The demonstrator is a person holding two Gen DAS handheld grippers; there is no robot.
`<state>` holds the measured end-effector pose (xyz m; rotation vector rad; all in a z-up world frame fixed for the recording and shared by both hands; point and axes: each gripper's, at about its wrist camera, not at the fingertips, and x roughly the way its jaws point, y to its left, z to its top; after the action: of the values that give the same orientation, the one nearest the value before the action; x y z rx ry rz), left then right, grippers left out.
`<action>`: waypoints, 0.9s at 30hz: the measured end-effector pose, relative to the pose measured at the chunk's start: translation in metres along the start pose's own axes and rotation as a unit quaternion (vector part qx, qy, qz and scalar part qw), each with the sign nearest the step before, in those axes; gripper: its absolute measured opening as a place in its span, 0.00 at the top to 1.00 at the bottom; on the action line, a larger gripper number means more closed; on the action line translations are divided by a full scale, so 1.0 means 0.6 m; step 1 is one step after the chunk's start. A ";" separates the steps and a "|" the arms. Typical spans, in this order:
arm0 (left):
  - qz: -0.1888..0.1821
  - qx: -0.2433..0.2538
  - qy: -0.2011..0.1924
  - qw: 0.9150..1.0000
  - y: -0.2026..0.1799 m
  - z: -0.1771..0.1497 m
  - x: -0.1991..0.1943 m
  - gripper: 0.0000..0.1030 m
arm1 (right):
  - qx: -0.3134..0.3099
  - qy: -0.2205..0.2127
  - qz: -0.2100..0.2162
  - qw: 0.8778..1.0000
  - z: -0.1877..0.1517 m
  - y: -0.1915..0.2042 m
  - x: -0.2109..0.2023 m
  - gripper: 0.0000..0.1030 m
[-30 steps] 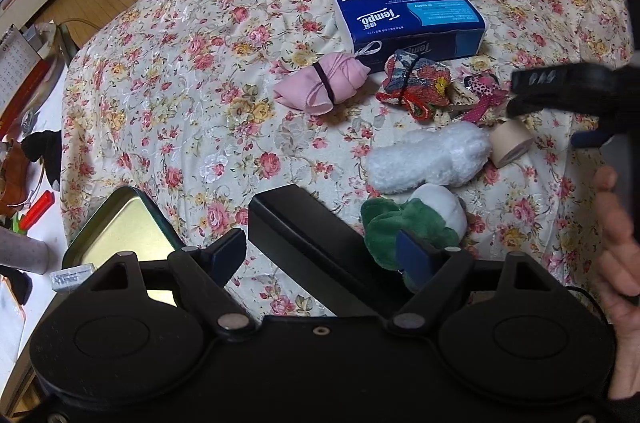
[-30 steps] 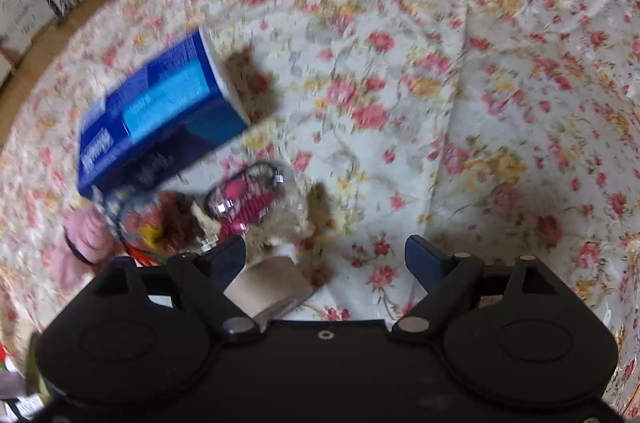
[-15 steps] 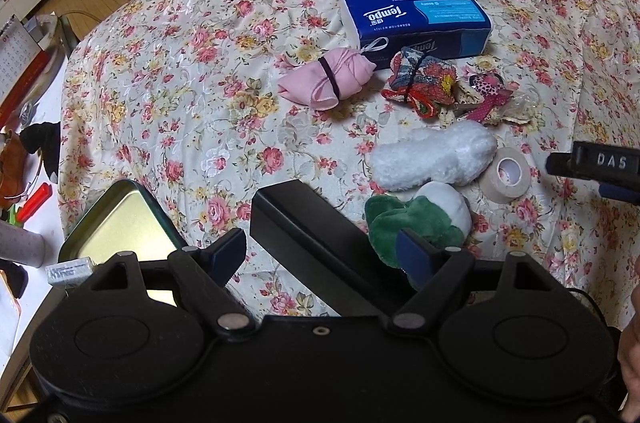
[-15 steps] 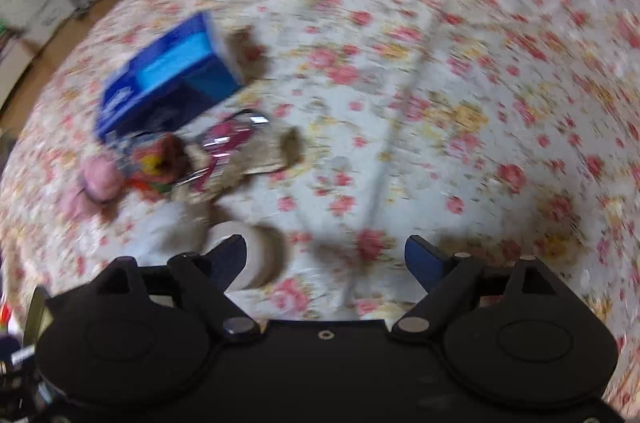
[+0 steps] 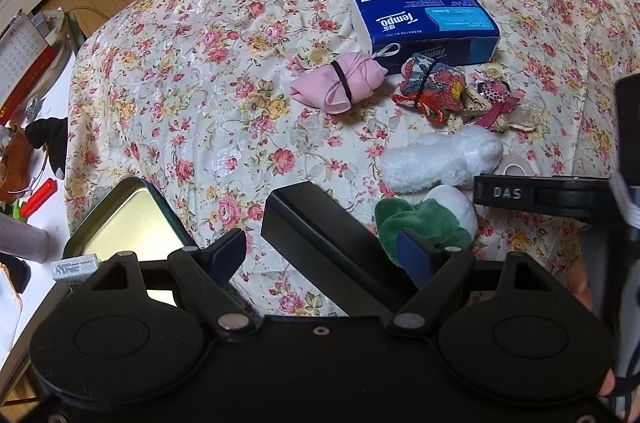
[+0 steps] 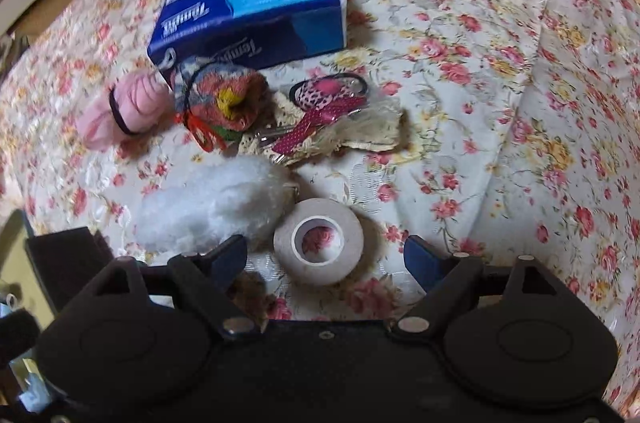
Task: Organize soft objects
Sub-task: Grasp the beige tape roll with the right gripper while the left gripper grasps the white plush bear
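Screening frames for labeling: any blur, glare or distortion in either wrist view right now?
Left wrist: sharp; print on the tissue pack is legible; glare off the metal tin; fisheye curves the bedspread edges. Right wrist: mild motion blur, worst at left on the pink bundle and pack lettering; tape roll between the open fingers fairly crisp; soft shadows, no glare.

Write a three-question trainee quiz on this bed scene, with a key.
1. True or false: the right tool is shut on the tape roll.
2. Which touches the tissue pack: A pink bundle, B green plush, C tin?
3. What lies just left of the tape roll in the right wrist view?

Key: 1 false, its fingers are apart and hold nothing. 2 A. 3 white fluffy toy.
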<state>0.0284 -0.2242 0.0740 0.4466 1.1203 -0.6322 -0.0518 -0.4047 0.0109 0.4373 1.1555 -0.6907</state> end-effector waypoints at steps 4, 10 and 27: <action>-0.003 0.009 0.000 1.000 -0.011 -0.002 0.001 0.24 | 0.006 0.020 0.008 1.000 -0.001 -0.014 0.017 0.48; -0.008 0.023 0.006 1.000 -0.039 0.009 0.013 0.24 | 0.067 0.000 0.009 0.998 0.001 -0.072 0.008 0.56; -0.019 0.131 0.023 0.991 -0.167 0.065 0.128 0.18 | 0.158 -0.009 0.018 0.987 0.003 -0.161 0.022 0.53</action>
<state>0.0106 -0.3412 0.0158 0.6688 1.0944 -0.8096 -0.1145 -0.4789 0.0026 0.7151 1.0208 -0.8481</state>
